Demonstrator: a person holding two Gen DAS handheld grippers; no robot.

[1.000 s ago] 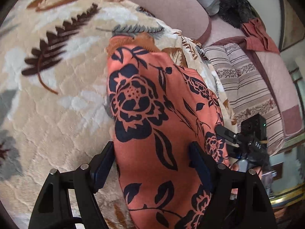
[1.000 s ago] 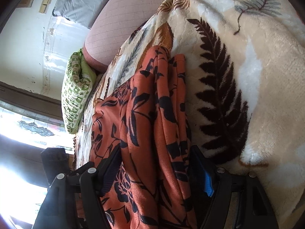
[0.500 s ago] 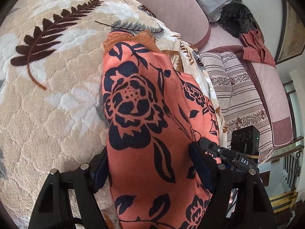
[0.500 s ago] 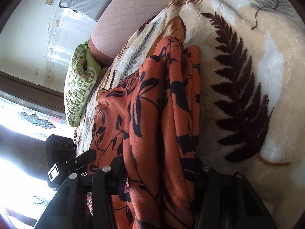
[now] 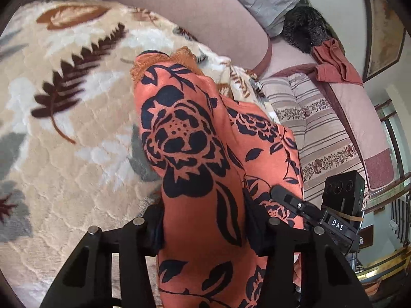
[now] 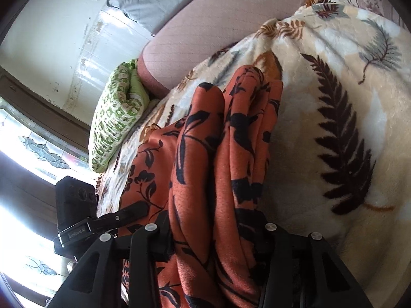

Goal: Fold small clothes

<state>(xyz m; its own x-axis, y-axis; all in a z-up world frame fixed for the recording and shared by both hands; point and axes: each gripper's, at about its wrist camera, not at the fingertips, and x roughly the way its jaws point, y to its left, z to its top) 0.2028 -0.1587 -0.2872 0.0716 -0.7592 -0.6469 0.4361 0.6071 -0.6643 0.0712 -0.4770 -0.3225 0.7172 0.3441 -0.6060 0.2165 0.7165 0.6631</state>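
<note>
1. On the leaf-print blanket [image 5: 77, 154], one orange floral garment [image 5: 195, 159] lies partly folded; its far end rests on the blanket and its near end is raised.
2. Left hand-held gripper [image 5: 204, 227]: both fingers clamp the near edge of the garment as a smooth panel.
3. Right hand-held gripper [image 6: 205, 233]: both fingers pinch several bunched layers of the same garment [image 6: 226, 154].
4. Step in hand, as judged: carrying the held edge over for a further fold.
5. Next move calls for both grippers to travel together, laying the edge squarely on the far end before releasing.
6. Count: one garment, two grippers, one blanket, one green patterned cushion [image 6: 115, 118].
</note>
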